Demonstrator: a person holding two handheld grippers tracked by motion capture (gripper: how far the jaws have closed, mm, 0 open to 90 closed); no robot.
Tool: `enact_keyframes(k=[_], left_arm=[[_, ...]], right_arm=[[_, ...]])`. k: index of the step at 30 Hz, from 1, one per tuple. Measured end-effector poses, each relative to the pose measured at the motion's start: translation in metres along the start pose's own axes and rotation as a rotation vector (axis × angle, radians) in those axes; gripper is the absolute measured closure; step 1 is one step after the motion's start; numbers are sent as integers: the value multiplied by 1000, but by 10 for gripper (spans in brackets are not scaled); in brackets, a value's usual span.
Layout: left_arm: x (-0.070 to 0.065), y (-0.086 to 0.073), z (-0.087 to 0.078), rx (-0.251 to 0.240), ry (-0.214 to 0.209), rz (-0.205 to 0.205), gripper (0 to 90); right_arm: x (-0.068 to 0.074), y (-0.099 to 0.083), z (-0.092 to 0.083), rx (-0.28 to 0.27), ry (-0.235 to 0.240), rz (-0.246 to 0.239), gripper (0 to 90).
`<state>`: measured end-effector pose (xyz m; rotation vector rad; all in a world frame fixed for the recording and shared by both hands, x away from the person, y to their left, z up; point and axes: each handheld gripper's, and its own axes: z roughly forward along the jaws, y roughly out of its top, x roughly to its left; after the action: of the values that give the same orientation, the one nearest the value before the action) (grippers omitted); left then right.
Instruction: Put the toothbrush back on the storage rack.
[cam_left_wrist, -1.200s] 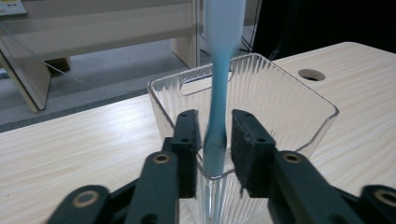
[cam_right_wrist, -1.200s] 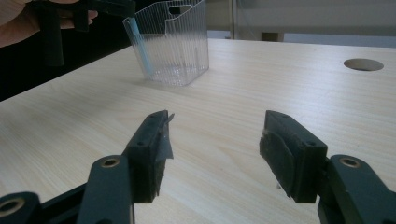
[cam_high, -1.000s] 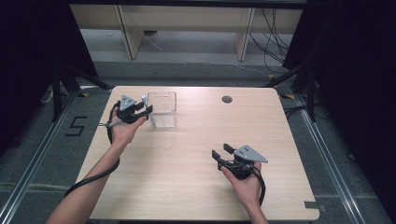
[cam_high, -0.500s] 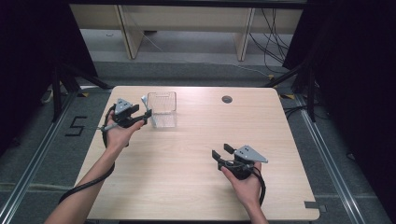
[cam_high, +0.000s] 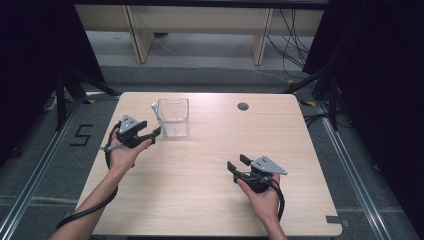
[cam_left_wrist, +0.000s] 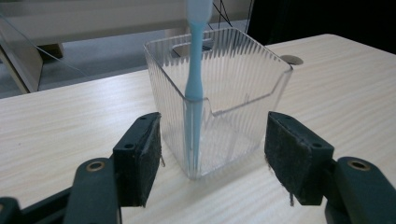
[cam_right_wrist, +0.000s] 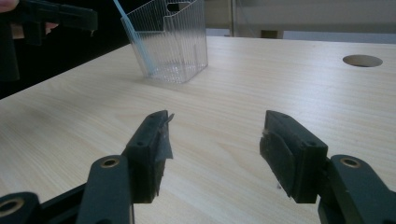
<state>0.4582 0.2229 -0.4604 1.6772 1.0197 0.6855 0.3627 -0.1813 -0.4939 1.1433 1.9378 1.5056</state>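
Because the clear ribbed holder stands just ahead of the left gripper in the high view, that gripper seems placed to tend it — its jaws are spread and point toward the holder's near left corner, close to it, holding nothing. A pale blue toothbrush leans in the corner of the holder nearest this gripper, its top sticking out over the rim. The right gripper rests low on the desk, well apart from the holder, which lies far off ahead and to its left; its jaws are wide and empty, so I judge it is simply parked out of the way.

In the left gripper view, the holder sits between and just beyond the two open pads, one corner turned toward the camera. The toothbrush stands nearly upright inside that corner, propped by the walls — which is why it stays up with nothing gripping it. The pads do not touch the plastic.

In the right gripper view, the jaws gape over bare wood. Far ahead and to the left stands the holder, the toothbrush slanting against its left wall, and the left gripper hovers beyond it at the upper left.
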Motion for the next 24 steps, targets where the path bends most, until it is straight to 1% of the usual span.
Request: enact_keyframes(k=[1,2,3,4,5,6,7,8,9,10,12,13,14,15,16,18,19,20,22,23,24], left_arm=[[-2,-2,-4,10,13,-18,357],[-3,-5,-7,8,14,-24,356],[-4,-6,-9,7,13,-20,352],[-4,-8,-11,-7,-11,-3,349],[-3,-9,-12,-18,-17,9,348],[-7,-13,-17,-4,3,-18,347],[-7,-16,-19,-4,-4,-12,347],[-8,-18,-21,-7,-11,-9,347],[-9,-20,-23,0,-8,-14,347],[-10,-22,-25,-6,-11,-14,348],[-10,-25,-29,-6,-13,-4,347],[-11,-27,-31,-3,-10,-10,347],[-11,-29,-32,-17,-23,-1,347],[-12,-30,-35,-13,-18,-10,347],[-12,-32,-38,-7,-13,-13,347],[-14,-36,-44,-5,-15,-10,347],[-14,-37,-44,-18,-23,-2,347],[-15,-40,-48,-6,-20,-10,347],[-16,-45,-52,-9,-22,-9,347],[-16,-47,-55,-1,-16,-12,347],[-15,-50,-56,-14,-29,-5,347]], right_arm=[[0,0,0,-1,2,3,423],[0,0,0,-1,1,2,423],[0,0,0,-1,0,0,423],[0,0,0,0,-1,2,423],[0,0,0,-3,-1,-2,423],[1,0,0,1,5,12,423],[1,-1,1,-2,9,17,423],[1,-1,1,-3,12,9,423],[1,-1,2,-4,16,8,423],[1,-1,2,-3,16,9,423],[1,-1,2,-8,12,8,423],[1,-1,2,-8,12,8,423],[1,-1,2,-6,14,13,423],[1,-1,2,-7,14,12,423],[1,-1,0,6,1,11,423],[1,-1,1,-2,6,11,423],[1,-1,1,-2,6,11,423],[1,-1,1,-3,7,12,423],[1,-1,1,-7,7,12,423],[2,-1,1,0,2,13,422],[2,-1,0,4,2,13,422]])
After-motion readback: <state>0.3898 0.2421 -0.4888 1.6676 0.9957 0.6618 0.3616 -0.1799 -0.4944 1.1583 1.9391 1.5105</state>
